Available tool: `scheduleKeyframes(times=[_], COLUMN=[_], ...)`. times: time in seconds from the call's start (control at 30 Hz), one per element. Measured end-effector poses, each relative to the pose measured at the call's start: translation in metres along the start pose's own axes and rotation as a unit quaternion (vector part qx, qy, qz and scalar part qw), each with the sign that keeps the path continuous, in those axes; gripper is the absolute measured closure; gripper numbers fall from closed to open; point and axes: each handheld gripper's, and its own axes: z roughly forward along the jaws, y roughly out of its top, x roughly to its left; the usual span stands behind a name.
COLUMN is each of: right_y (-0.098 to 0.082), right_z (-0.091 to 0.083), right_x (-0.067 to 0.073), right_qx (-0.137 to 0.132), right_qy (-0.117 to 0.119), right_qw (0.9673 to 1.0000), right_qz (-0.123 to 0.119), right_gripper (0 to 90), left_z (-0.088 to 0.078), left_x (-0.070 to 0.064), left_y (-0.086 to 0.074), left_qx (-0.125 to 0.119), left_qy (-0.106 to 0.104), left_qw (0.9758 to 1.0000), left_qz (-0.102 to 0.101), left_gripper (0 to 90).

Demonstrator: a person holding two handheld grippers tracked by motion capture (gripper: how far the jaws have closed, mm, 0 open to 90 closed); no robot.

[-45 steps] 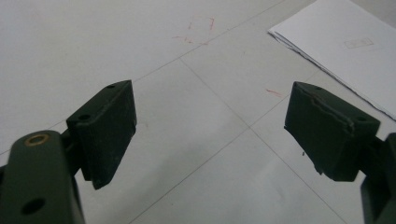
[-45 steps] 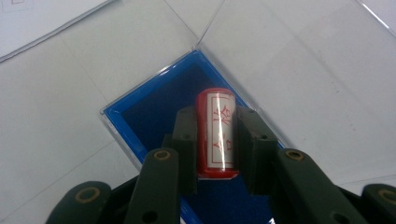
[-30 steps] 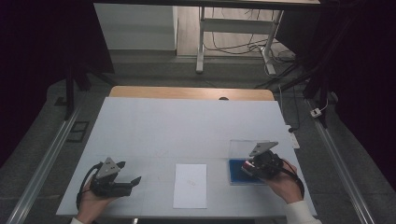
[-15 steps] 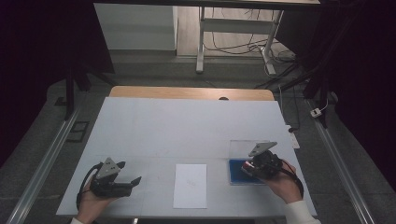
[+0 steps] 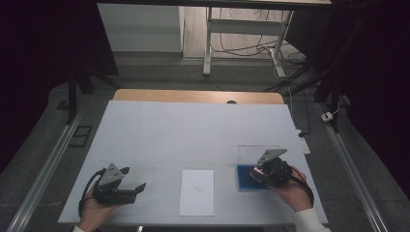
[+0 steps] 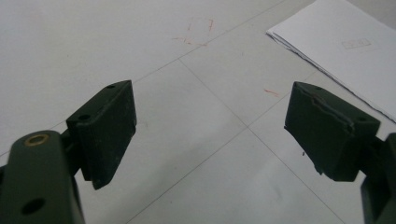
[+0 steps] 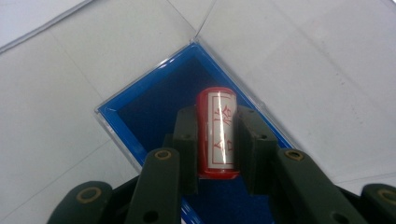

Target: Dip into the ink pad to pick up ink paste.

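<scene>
At the table's near right corner, your right gripper is clenched on a red cylindrical stamp, its two black jaws pressing the barrel from either side. The stamp's lower end is hidden behind the jaws and linkage, so whether it touches the pad below cannot be told. A white label with red characters runs along the barrel; the characters are too stylised to read. The stamp hangs over a shallow blue ink-pad case, whose dark blue pad lies inside a clear-edged rim; the case's near end is cut off behind the gripper. In the high view the case is partly covered by your right gripper and hand, and its clear lid lies open on the far side, faint against the white table.

Near the table's near left corner, your left gripper is released, jaws standing wide apart with only bare tabletop between them in the left gripper view. A white sheet of paper lies by the middle of the near edge, between the two grippers; its corner enters the left gripper view, cut off at the frame, with a faint mark too small to read.
</scene>
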Motion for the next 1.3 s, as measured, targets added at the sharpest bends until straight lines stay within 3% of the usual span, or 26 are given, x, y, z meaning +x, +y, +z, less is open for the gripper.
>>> scheduleKeyframes(times=[0.1,0.23,0.63,0.87,1.3], right_y=[0.002,0.001,0.002,0.005,0.005], right_z=[-0.001,-0.006,-0.024,-0.026,-0.014], right_x=[0.001,-0.002,-0.001,0.001,0.001], right_qx=[0.005,-0.007,-0.059,-0.063,-0.046], right_qy=[-0.001,0.007,0.023,0.026,0.029], right_qw=[1.0000,0.9999,0.9979,0.9976,0.9985], right_qz=[-0.005,0.000,0.016,0.013,0.008], right_gripper=[70.7,70.4,70.2,70.2,70.2], left_z=[0.000,0.001,0.001,0.002,0.002], left_x=[0.001,0.001,0.001,0.002,0.002], left_y=[0.000,0.000,-0.002,-0.002,-0.002], left_qx=[0.001,0.001,0.002,0.003,0.005], left_qy=[0.000,-0.002,-0.001,0.001,0.000], left_qw=[1.0000,1.0000,1.0000,1.0000,1.0000], left_qz=[-0.001,-0.001,-0.001,-0.001,0.000], left_gripper=[16.7,16.8,16.8,16.8,16.8])
